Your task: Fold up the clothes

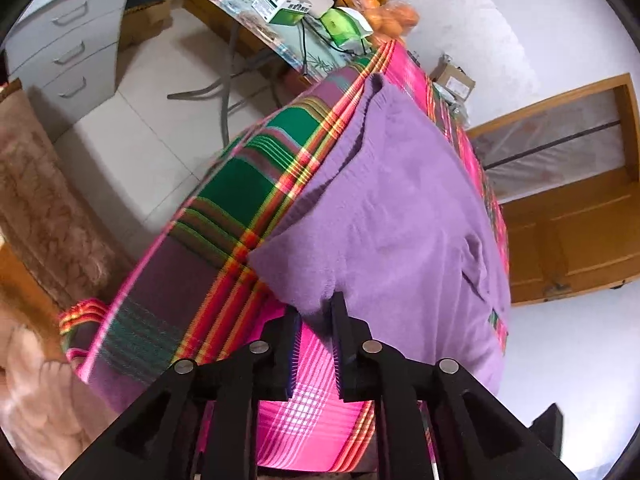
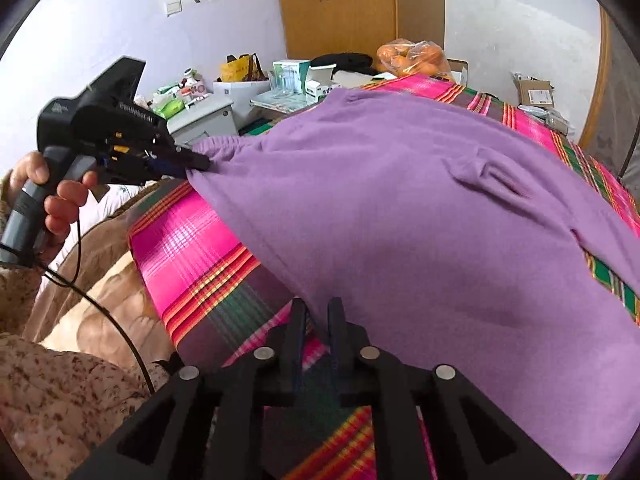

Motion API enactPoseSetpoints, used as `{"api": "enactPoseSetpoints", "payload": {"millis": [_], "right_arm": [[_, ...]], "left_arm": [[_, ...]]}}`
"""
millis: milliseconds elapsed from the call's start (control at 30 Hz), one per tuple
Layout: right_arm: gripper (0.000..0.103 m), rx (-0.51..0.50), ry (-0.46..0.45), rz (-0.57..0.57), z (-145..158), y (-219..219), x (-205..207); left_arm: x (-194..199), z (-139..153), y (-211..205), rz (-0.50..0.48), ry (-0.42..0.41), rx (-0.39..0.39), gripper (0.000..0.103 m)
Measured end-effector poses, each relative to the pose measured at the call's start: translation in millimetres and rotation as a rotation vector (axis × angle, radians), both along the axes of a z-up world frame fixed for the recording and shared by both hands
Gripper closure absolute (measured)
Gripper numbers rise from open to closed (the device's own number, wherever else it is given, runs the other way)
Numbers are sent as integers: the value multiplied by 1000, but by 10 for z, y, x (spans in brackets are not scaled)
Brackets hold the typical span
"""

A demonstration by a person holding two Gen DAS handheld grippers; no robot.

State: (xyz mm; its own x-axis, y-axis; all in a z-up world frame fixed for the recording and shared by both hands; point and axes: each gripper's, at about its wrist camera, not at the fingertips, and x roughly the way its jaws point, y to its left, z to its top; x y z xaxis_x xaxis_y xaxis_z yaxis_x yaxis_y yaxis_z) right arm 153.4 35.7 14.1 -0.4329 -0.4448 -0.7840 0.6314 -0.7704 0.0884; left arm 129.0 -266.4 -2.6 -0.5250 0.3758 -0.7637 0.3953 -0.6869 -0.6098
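A purple knit garment (image 1: 392, 208) (image 2: 400, 208) lies spread flat on a bed covered with a pink, green and red plaid cloth (image 1: 224, 208) (image 2: 188, 248). My left gripper (image 1: 317, 307) has its tips on the garment's near left corner. Seen from the side in the right wrist view, the left gripper (image 2: 202, 164) is shut on that corner, and the fabric puckers at its tips. My right gripper (image 2: 317, 310) sits at the near hem further right. Its narrow jaws are shut on the edge of the garment. A small fold (image 2: 492, 184) wrinkles the garment's middle.
A person's hand (image 2: 60, 200) holds the left gripper's handle, and a black cable (image 2: 116, 316) trails from it. Beyond the bed stand a cluttered desk (image 1: 280, 4), a bag of oranges (image 1: 384, 12), a grey drawer cabinet (image 1: 68, 40) and a wooden cupboard (image 1: 572, 220). The floor is tiled.
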Motion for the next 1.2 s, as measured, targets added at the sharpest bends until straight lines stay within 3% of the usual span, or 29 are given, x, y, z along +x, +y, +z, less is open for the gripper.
{"api": "enactPoseSetpoints", "payload": {"millis": [67, 267, 400, 533, 633, 800, 1033, 1200], "right_arm": [[91, -16, -2, -11, 80, 92, -43], [87, -101, -32, -72, 236, 351, -298], [87, -103, -87, -83, 113, 359, -469], [87, -30, -129, -58, -110, 241, -494], [87, -43, -175, -25, -187, 190, -488], [87, -63, -138, -30, 6, 286, -647], [87, -128, -56, -131, 379, 532, -1136], [87, -150, 29, -156, 709, 604, -1539]], "left_arm": [[14, 58, -36, 13, -1, -23, 79], [96, 210, -212, 80, -6, -93, 77], [59, 250, -301, 143, 18, -55, 77], [-160, 213, -136, 96, -13, -66, 77], [-336, 206, -22, 57, -36, -75, 77], [-578, 394, 15, 28, -14, -119, 77], [-1024, 677, 151, -65, 27, -210, 72], [-1497, 868, 212, -128, 35, -367, 71]]}}
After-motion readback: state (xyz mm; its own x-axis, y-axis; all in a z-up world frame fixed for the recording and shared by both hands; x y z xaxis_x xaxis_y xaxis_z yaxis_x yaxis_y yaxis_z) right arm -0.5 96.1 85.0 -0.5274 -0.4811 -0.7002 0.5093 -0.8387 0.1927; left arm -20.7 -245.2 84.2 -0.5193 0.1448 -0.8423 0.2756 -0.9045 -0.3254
